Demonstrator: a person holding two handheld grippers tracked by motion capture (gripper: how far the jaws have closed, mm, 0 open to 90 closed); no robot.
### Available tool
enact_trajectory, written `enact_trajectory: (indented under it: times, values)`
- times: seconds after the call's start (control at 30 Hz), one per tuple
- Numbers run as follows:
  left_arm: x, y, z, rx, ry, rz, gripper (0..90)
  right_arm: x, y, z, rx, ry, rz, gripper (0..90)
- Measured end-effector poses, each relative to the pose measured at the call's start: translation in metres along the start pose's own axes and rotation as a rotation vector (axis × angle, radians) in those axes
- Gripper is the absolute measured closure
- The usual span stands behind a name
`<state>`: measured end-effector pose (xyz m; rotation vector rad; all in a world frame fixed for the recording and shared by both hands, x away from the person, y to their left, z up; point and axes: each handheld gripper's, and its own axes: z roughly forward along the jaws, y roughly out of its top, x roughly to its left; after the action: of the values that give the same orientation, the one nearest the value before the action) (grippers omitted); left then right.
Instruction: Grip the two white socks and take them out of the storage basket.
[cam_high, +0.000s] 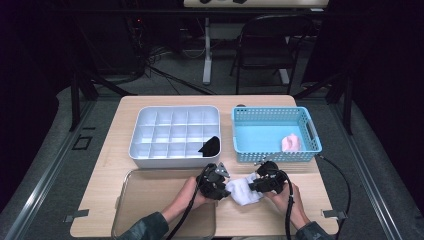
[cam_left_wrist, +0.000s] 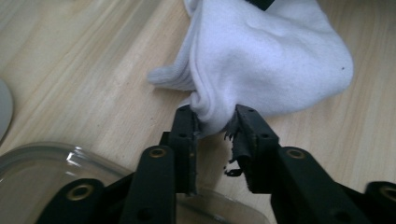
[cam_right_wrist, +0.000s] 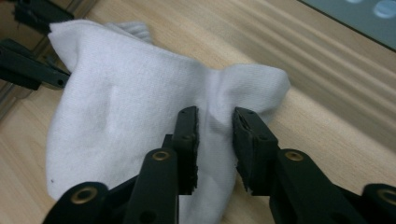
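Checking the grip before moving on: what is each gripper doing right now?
Left gripper: closed on a bunched edge of the white fabric sock.
Right gripper: closed on a fold of the same sock.

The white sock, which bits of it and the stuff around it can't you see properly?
- White sock: in the high view both grippers cover its two ends.
- Left gripper: its view shows sock bunched between the jaws; the pinched end is hidden.
- Right gripper: the sock's lower edge is cut off by the frame.
- Black thing in the white divided tray: too small to name.
- Pink thing in the blue basket: too blurred to name.
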<state>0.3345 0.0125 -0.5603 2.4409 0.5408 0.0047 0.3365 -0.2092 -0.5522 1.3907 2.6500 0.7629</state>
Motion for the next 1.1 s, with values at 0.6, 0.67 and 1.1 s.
enact_trajectory:
  times: [0.6, 0.67, 1.1]
  values:
    - [0.004, 0.003, -0.037, -0.057, -0.049, -0.153, 81.7, 0.002, -0.001, -0.010, -0.065, -0.009, 0.012, 75.8]
    - [0.007, 0.003, -0.038, -0.067, -0.065, -0.174, 81.7, 0.004, -0.003, -0.016, -0.092, -0.003, 0.003, 63.1]
    - [0.016, 0.004, -0.041, -0.072, -0.080, -0.219, 81.5, 0.045, -0.025, -0.024, -0.091, 0.078, -0.159, 28.7]
